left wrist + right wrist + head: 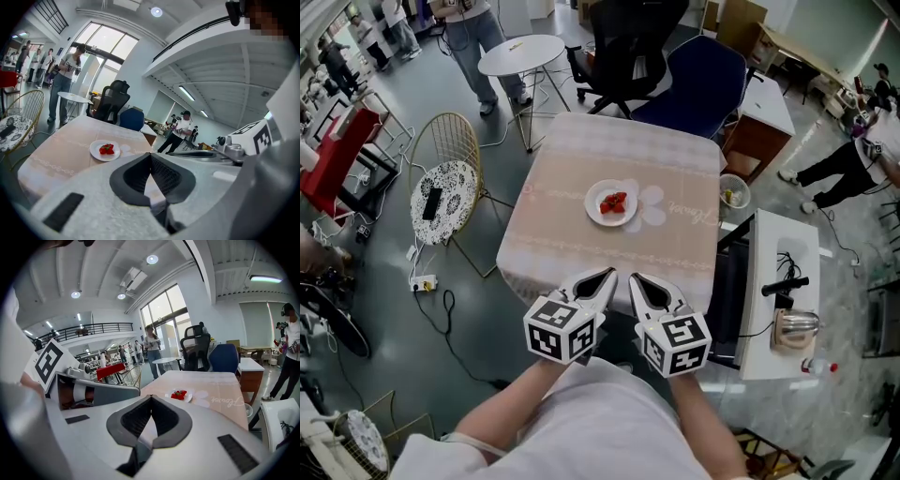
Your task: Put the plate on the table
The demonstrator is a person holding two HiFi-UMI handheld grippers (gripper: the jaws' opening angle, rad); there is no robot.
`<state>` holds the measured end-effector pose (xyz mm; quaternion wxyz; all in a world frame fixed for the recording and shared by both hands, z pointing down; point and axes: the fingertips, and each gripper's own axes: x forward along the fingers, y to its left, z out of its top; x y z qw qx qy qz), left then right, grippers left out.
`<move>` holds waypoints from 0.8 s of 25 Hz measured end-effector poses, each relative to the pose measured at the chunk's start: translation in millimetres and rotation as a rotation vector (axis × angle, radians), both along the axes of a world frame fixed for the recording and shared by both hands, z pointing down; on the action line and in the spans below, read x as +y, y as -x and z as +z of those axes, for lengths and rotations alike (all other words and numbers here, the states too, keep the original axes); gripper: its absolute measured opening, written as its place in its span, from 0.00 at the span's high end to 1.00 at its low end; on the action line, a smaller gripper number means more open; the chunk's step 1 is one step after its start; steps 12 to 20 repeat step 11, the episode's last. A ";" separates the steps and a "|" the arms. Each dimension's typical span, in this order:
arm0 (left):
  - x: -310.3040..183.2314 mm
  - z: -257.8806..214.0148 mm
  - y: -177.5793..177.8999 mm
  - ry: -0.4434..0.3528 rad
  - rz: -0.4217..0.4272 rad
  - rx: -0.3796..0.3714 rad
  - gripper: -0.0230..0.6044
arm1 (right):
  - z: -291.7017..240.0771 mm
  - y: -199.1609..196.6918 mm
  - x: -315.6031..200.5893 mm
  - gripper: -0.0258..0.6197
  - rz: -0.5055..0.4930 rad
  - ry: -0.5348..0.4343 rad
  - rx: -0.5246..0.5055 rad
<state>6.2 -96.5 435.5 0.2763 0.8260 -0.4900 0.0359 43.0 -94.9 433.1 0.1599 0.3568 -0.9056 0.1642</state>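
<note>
Since the plate (611, 202) sits on the worktop (553, 246), I judge the task done (nothing left); left gripper (607, 274) and right gripper (635, 278) fingers are closed, empty.

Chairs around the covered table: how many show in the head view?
3: a wire chair left of the table, a black office chair and a blue chair beyond it. Others may be hidden.

You had the round white plate (598, 212), holding red food (614, 201), lying flat near the middle of the pink-clothed table (572, 253).
</note>
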 end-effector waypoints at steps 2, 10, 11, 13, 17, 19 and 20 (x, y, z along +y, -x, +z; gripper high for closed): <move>1.0 -0.2 -1.9 0.001 0.004 0.000 0.95 | -0.2 -0.4 1.0 0.95 -0.001 0.000 -0.001; 4.1 2.2 -8.9 0.006 0.010 -0.003 0.95 | -0.6 -6.7 2.5 0.95 0.004 0.000 -0.005; 3.9 2.3 -9.5 0.006 0.010 -0.004 0.95 | -0.7 -7.2 2.2 0.95 0.004 0.000 -0.005; 3.9 2.3 -9.5 0.006 0.010 -0.004 0.95 | -0.7 -7.2 2.2 0.95 0.004 0.000 -0.005; 3.9 2.3 -9.5 0.006 0.010 -0.004 0.95 | -0.7 -7.2 2.2 0.95 0.004 0.000 -0.005; 3.9 2.3 -9.5 0.006 0.010 -0.004 0.95 | -0.7 -7.2 2.2 0.95 0.004 0.000 -0.005; 3.9 2.3 -9.5 0.006 0.010 -0.004 0.95 | -0.7 -7.2 2.2 0.95 0.004 0.000 -0.005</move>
